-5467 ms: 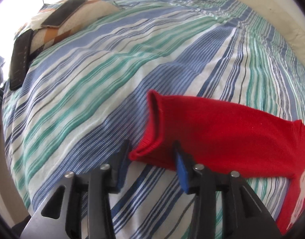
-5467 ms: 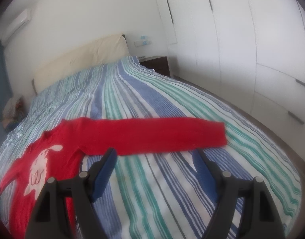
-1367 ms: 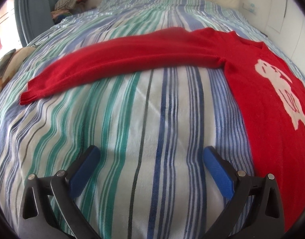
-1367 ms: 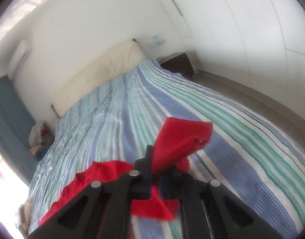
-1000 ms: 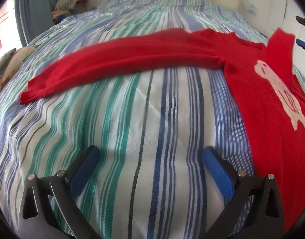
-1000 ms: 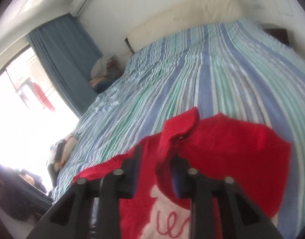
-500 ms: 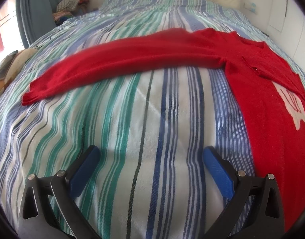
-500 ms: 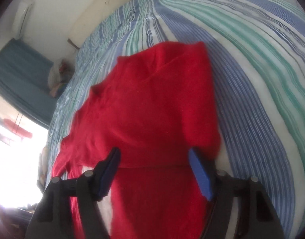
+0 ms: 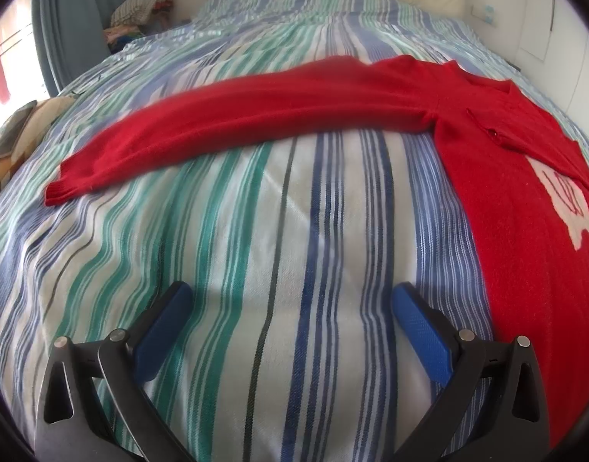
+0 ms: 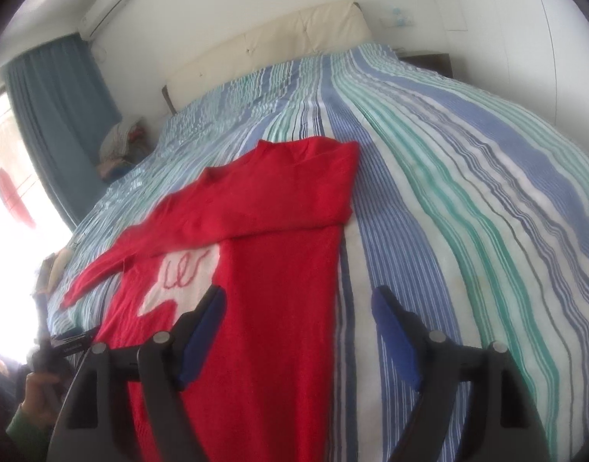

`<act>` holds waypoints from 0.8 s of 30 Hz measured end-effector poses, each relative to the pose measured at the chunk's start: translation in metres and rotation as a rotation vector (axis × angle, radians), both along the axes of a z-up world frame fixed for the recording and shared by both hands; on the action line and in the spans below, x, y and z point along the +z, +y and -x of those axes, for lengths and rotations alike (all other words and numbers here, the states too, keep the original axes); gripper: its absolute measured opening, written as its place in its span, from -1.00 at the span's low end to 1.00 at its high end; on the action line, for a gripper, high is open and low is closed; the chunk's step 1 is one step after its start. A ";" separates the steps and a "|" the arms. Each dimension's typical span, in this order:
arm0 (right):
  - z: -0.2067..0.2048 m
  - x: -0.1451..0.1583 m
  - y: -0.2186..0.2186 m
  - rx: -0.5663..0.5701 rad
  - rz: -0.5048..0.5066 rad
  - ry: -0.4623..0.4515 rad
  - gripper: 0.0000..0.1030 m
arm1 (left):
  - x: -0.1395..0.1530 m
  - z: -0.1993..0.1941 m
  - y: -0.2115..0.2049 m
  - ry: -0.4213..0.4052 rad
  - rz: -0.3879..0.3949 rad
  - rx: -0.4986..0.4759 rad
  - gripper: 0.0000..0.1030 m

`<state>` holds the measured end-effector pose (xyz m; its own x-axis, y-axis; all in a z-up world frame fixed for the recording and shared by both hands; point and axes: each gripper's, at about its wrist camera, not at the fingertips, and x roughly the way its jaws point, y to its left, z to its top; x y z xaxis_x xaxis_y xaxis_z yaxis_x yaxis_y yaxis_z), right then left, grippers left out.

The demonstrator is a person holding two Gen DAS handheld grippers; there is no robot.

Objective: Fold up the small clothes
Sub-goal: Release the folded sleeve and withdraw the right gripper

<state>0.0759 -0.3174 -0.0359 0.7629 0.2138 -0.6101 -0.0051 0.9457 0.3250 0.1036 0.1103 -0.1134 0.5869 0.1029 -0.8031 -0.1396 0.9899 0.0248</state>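
Striped bedding (image 9: 256,231) in blue, green and white fills both views, running up to a cream headboard (image 10: 279,46) at twelve o'clock. On it lies the red sweater (image 10: 263,269), flat, with a white motif (image 10: 183,273) on its chest. In the right wrist view one sleeve is folded across the chest, its cuff (image 10: 73,294) ending at nine o'clock and covering the top of the motif. In the left wrist view the other sleeve (image 9: 236,127) stretches straight out from the body toward nine o'clock, the body itself at three o'clock. The left gripper (image 9: 290,323) hovers over bare bedding with its blue pads wide apart and nothing between them. The right gripper (image 10: 298,327) has just been opening; its jaws stand apart over the sweater's right edge and grip nothing. At eight o'clock in the right view a hand (image 10: 40,389) in a green cuff holds the left tool
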 end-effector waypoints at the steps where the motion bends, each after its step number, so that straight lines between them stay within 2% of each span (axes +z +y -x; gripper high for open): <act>1: 0.007 0.000 0.002 -0.012 0.016 -0.016 0.51 | 0.000 0.000 0.000 -0.001 0.000 0.001 0.99; 4: 0.020 -0.002 0.012 -0.035 0.102 -0.046 0.56 | 0.000 0.001 -0.001 -0.004 -0.001 0.001 0.99; 9: 0.017 -0.004 0.037 -0.002 0.217 -0.048 0.56 | 0.000 0.001 -0.001 -0.005 -0.001 0.001 0.99; 12: 0.011 -0.009 0.053 -0.036 0.364 0.005 0.56 | 0.000 0.002 -0.001 -0.013 0.000 0.000 0.99; 15: 0.009 -0.008 0.061 -0.091 0.466 0.038 0.56 | 0.000 0.004 -0.002 -0.026 -0.002 0.000 0.99; 18: 0.013 -0.002 0.061 -0.138 0.515 0.034 0.56 | 0.000 0.004 -0.002 -0.034 -0.004 0.001 0.99; 24: 0.019 -0.001 0.059 -0.163 0.585 0.047 0.57 | -0.001 0.004 -0.001 -0.043 -0.003 0.000 0.99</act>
<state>0.0568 -0.2588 -0.0365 0.7269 -0.2840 -0.6253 0.1561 0.9550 -0.2523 0.1000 0.1091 -0.1139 0.6206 0.1052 -0.7771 -0.1408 0.9898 0.0215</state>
